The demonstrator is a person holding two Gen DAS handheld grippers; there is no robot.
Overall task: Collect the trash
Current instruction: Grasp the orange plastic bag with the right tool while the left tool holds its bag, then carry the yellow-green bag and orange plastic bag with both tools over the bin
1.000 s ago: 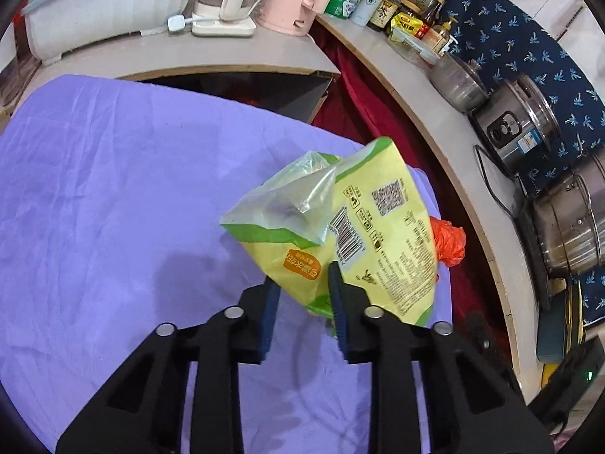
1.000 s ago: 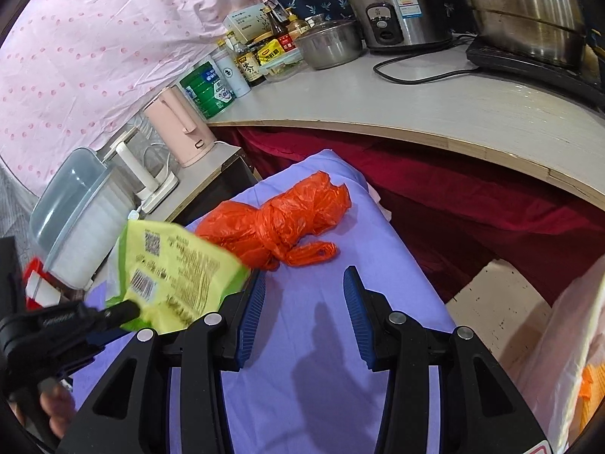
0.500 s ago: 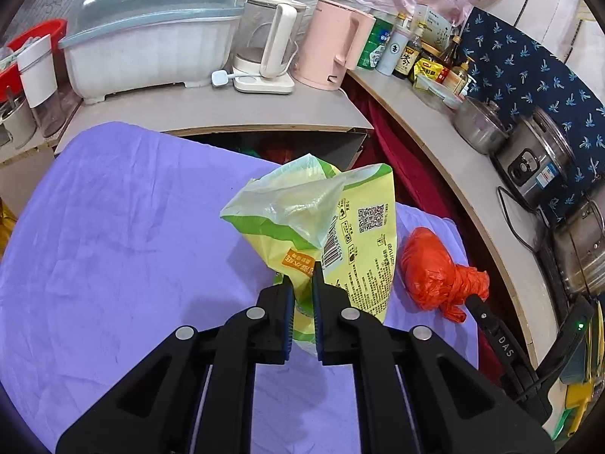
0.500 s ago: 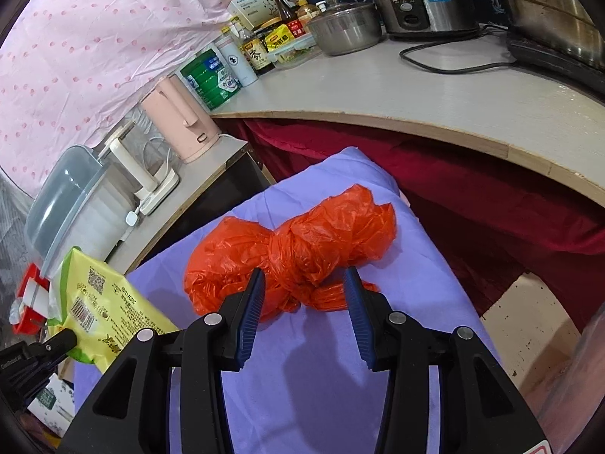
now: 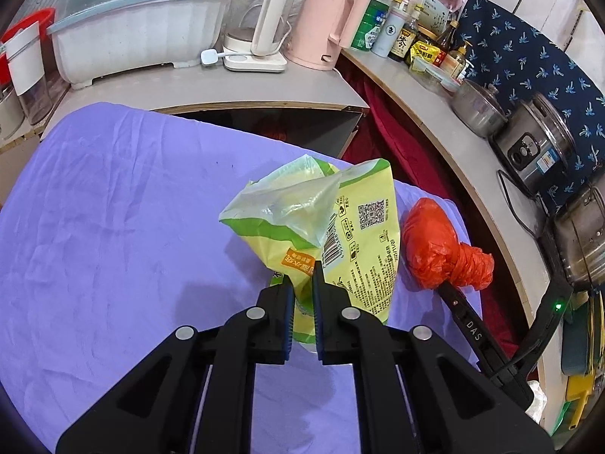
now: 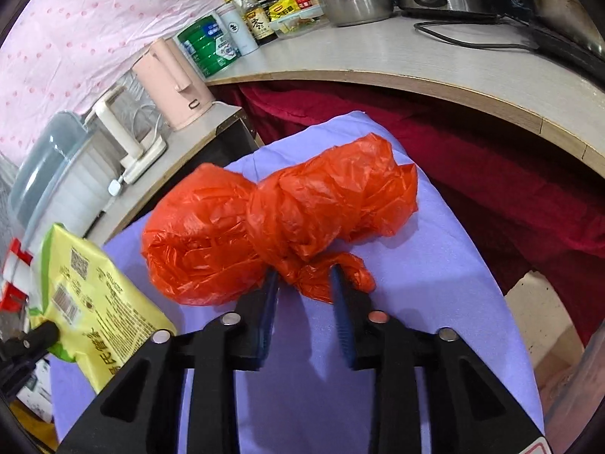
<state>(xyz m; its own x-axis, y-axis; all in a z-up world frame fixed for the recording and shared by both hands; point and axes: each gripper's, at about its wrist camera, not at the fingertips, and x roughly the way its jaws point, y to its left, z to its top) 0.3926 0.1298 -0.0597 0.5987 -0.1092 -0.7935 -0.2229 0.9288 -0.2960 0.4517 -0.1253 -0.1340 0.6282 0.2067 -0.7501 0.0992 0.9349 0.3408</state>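
- Trash is showing as two items on the purple cloth (image 5: 113, 227): a yellow-green wrapper (image 5: 363, 234) on the left and an orange bag (image 6: 280, 219) on the right.
- The wrapper is crumpled, printed with a barcode and a QR code, with a clear film flap folding over its upper left; it is standing up off the cloth.
- The left gripper (image 5: 302, 283) is pinching the wrapper's lower edge, its jaws closed tight on it.
- The orange bag is lying near the cloth's right edge, twisted into a knot at its middle, bulging on both sides, glossy and wrinkled.
- The right gripper (image 6: 304, 283) is closing around the bag's knotted tail, which is sitting between the pads; whether the pads are pressing it yet, I cannot tell.
- On the counter (image 5: 227, 87) behind, a white bin (image 5: 132, 38) is sitting under a clear domed lid; its contents are hidden.
- Farther right, a lidded steel pot (image 5: 476, 109) is standing closed.
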